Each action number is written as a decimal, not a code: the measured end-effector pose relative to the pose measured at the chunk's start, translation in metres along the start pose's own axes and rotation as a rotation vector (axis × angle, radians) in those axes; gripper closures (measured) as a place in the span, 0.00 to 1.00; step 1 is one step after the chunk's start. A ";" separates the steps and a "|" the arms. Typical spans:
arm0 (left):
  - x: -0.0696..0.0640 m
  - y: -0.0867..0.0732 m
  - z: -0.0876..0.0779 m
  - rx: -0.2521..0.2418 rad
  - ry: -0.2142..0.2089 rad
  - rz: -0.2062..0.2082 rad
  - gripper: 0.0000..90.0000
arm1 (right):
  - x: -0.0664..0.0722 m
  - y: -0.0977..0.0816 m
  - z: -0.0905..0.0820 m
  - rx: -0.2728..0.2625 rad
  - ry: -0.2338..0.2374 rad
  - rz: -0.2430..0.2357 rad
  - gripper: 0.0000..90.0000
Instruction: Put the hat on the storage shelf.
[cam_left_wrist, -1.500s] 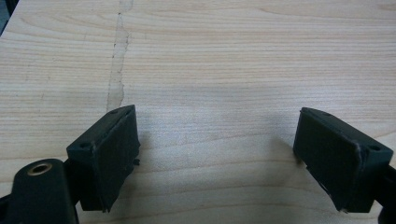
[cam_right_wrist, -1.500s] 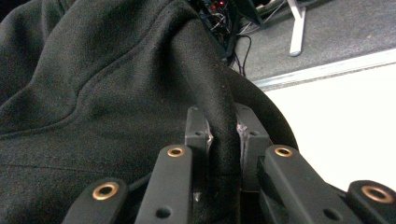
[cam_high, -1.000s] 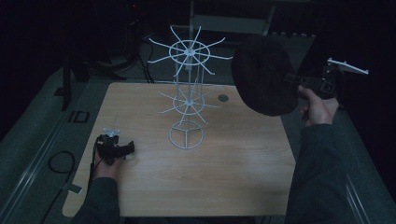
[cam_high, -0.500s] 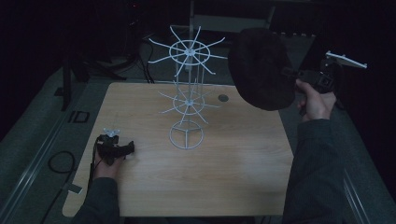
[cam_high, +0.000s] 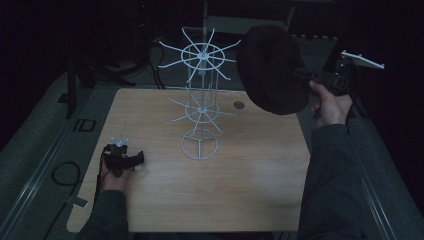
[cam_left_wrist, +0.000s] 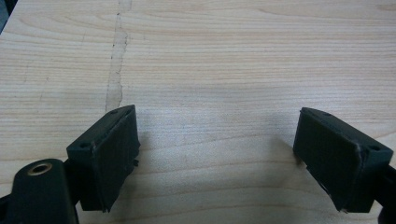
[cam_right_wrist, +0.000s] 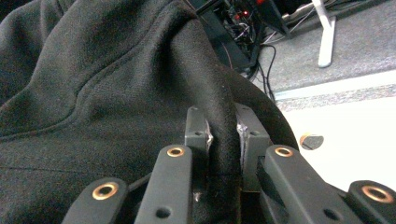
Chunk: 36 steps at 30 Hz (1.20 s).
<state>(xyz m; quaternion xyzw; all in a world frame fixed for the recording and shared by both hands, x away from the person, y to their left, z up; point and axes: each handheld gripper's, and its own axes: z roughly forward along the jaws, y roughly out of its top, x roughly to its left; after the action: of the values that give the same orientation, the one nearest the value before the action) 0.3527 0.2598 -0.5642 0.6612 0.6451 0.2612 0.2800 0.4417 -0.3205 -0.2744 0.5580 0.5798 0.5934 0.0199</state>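
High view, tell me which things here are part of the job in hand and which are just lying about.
In the job:
- black hat, clamped by its edge in the right gripper
- white wire rack, standing mid-table, likely where the hat goes

Lying about:
- left gripper, open and empty, resting on the wooden table
- round cable port in the tabletop
- cables on the floor

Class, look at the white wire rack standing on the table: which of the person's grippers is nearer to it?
Right. The right gripper, holding a black hat, is beside the white wire rack's top; the left gripper rests near the table's left edge.
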 end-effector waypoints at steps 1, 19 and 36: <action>0.000 0.000 0.000 0.000 0.000 0.000 0.17 | 0.001 0.000 0.001 0.001 0.006 0.002 0.87; 0.000 0.000 0.000 -0.002 0.000 0.000 0.17 | -0.010 -0.019 0.031 0.051 -0.016 0.036 0.87; 0.000 0.000 0.000 -0.004 -0.002 -0.002 0.17 | -0.030 -0.046 0.059 0.096 0.033 0.103 0.86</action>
<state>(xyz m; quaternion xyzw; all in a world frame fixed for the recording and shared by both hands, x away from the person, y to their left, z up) 0.3527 0.2596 -0.5644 0.6603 0.6451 0.2615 0.2820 0.4647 -0.2861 -0.3433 0.5776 0.5785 0.5741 -0.0470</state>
